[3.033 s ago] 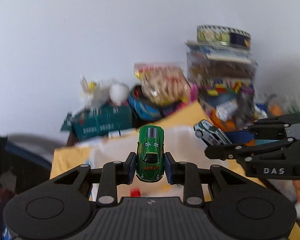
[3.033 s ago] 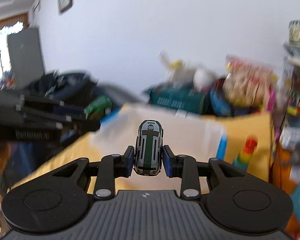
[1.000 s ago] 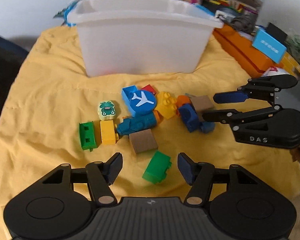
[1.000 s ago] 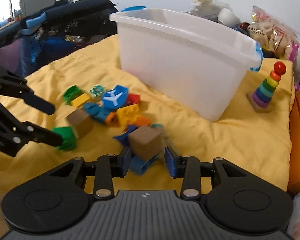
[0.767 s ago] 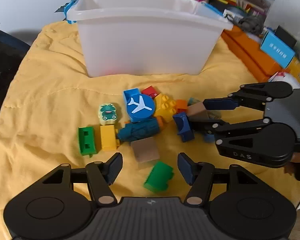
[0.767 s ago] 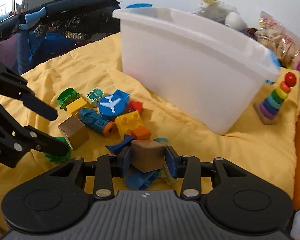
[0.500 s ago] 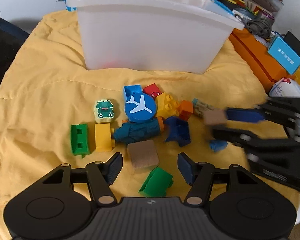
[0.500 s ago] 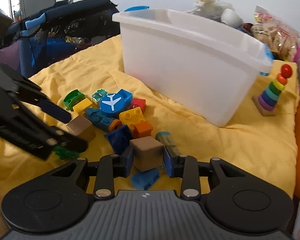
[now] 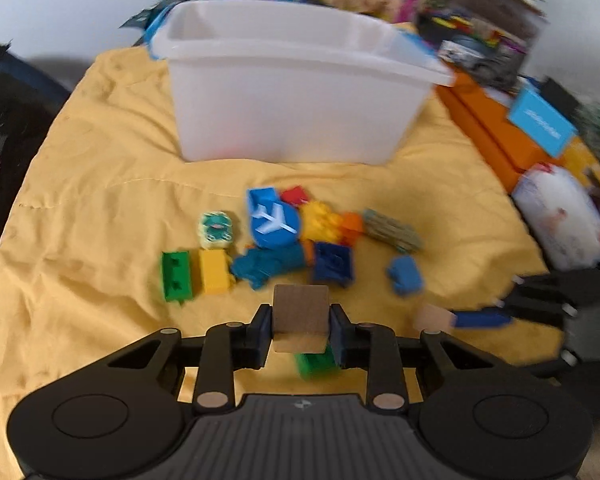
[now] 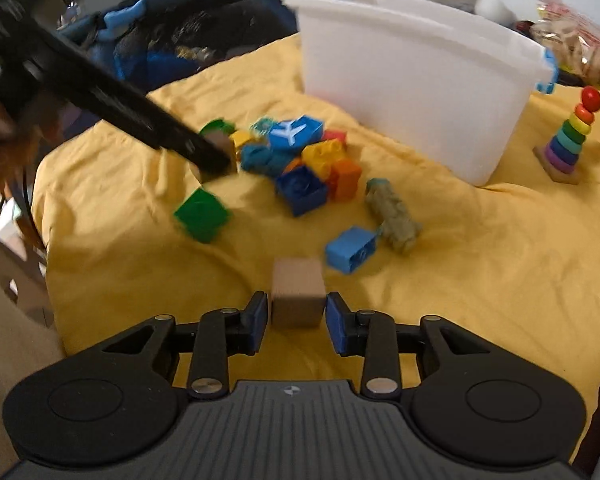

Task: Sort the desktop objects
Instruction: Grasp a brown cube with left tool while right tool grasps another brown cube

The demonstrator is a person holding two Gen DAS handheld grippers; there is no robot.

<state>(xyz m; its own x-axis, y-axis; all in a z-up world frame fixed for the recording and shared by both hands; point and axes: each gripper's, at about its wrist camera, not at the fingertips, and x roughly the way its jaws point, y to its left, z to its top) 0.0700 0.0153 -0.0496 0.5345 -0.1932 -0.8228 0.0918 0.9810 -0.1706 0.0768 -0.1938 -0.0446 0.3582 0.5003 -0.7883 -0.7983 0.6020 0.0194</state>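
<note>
Wooden cube: our left claw closing on it; right claw opening, gaps beside its cube. Risk: slippage before the white bin.

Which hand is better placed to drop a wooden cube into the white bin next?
Left. The left gripper, jaws closing, presses both pads on its wooden cube, with the white bin straight ahead. The right gripper is opening, with gaps beside its paler cube.

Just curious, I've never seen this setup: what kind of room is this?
Probably a home playroom or child's room: toy building blocks on a yellow quilt, a white storage bin, and a rainbow stacking toy.
</note>
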